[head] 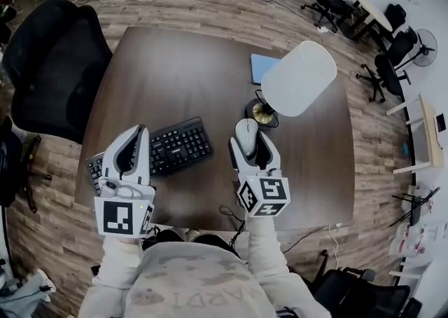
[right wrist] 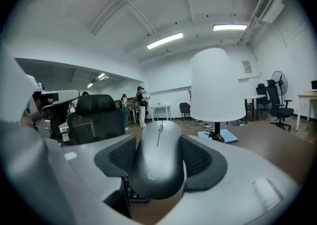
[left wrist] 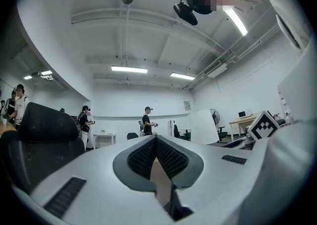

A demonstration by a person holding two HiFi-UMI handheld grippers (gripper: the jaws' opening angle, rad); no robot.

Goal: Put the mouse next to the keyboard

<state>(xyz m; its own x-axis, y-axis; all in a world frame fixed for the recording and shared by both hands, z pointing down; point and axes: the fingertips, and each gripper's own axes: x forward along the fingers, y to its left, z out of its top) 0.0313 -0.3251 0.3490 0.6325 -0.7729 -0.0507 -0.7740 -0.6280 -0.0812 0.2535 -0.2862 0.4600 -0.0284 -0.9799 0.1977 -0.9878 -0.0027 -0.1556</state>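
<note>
At lower centre-right of the head view, right claw (head: 249, 143) clenched on the grey mouse (head: 246, 133), one ribbed dark pad against each long side. Seen again in the right gripper view: mouse (right wrist: 159, 162) filling the gap of the right claw (right wrist: 159, 155), scroll wheel toward the far end, rounded logo end toward the camera, both pads pressed to its flanks. Impossible to tell whether its underside touches the brown bench (head: 182, 78). Sits right of the black keyboard (head: 157, 152) in the head view, apart from it, with bare wood between. Keyboard lying aslant across the lower left of the bench, its left end under the left claw (head: 138, 131). Left claw closed on nothing: in the left gripper view, left claw (left wrist: 155, 142) with jaws meeting tip to tip, pads touching along the front edge, only a narrow wedge open behind. Pointed up and away over the keyboard, well to the left of the mouse. Marker cube (head: 262, 196) of the right claw near the bottom edge of the bench, the other marker cube (head: 124, 216) at lower left. Just above the mouse, a lamp with a white shade (head: 297, 78) on a dark round base; beyond it, a blue pad (head: 262, 64) flat on the wood. At upper left, beside the bench, a black office chair (head: 52, 64).
</note>
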